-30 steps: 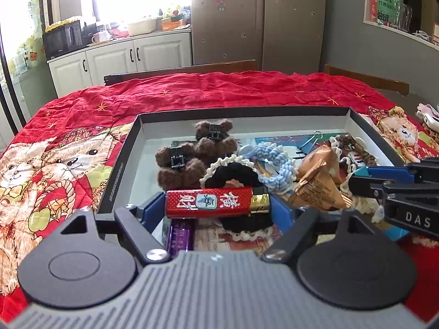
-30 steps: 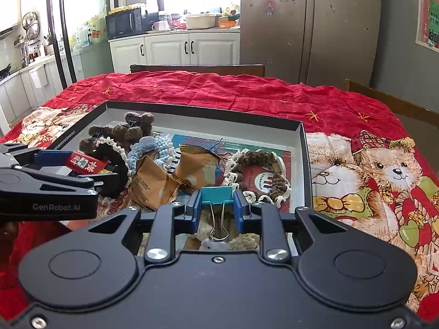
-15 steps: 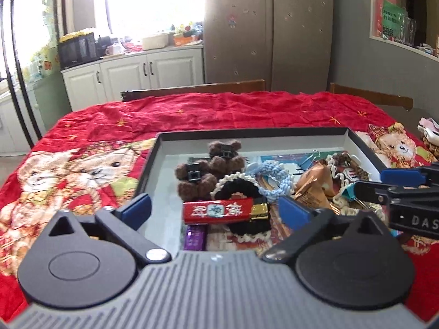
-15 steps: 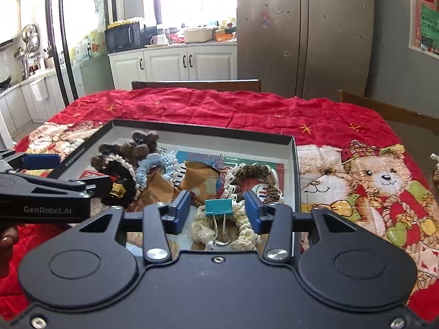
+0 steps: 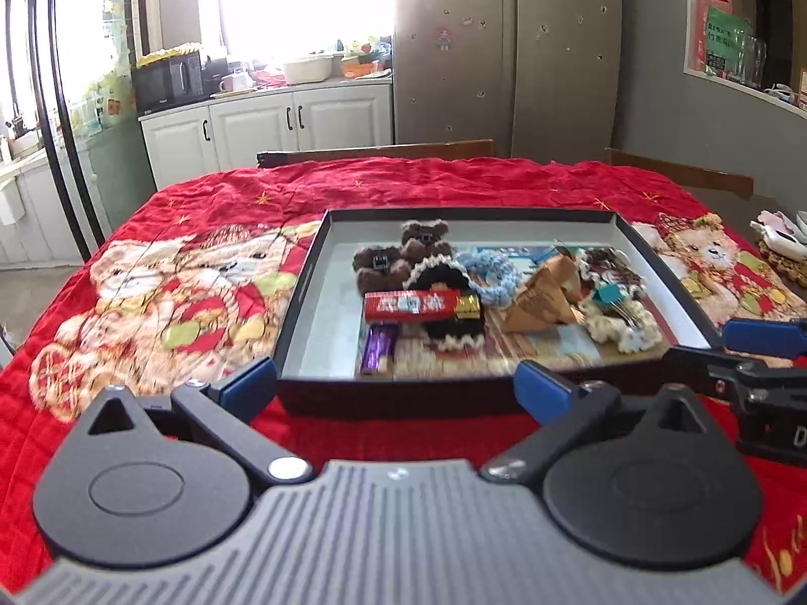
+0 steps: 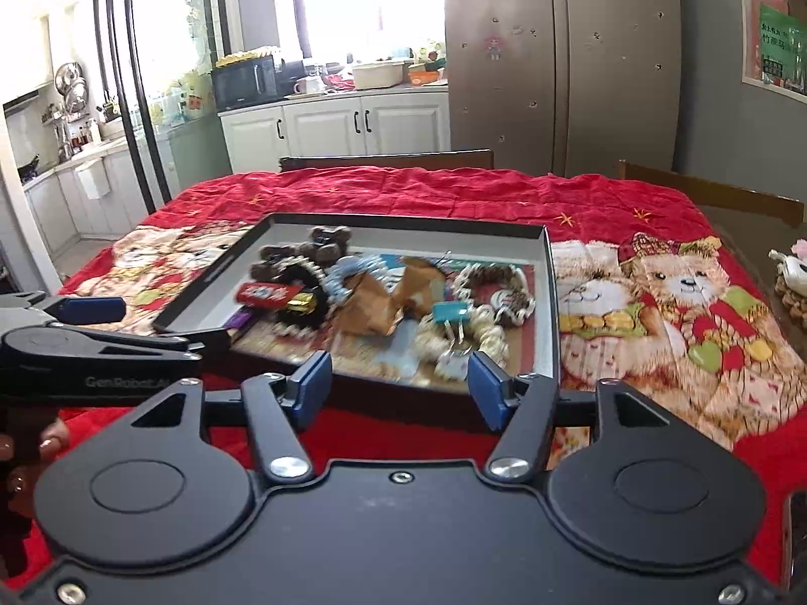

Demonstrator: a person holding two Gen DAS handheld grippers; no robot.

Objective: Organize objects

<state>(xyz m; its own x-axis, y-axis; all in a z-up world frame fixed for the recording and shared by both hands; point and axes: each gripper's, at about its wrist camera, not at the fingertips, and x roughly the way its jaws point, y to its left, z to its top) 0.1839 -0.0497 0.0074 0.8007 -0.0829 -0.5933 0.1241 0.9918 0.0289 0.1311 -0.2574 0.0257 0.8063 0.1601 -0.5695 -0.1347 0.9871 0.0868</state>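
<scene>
A red bear-print cloth is spread over the whole table; a chair back is seen past its far edge, w/ white cabinets and a steel fridge behind. A shallow black tray w/ a grey inside is set on the cloth, near the front; all the small items are lying inside it.

In the tray, far left: two brown plush bears, side by side; just in front, a black-and-white crochet ring, w/ a red snack bar resting across it, gold end to the right; a purple wrapper is tucked below the bar. Centre: a pale-blue braided ring and two tan paper packets, touching. Right: a brown-and-white braided ring toward the back, a cream braided ring toward the front, w/ a teal binder clip lying on the cream one.

Left gripper is held in front of the tray's near wall, jaws spread wide, nothing between the pads. Right gripper is held likewise before the near wall, jaws partway apart and opening, nothing gripped; the clip is seen beyond the gap, not touched. Fingertips of a hand are seen at the left gripper's handle in the right wrist view.
</scene>
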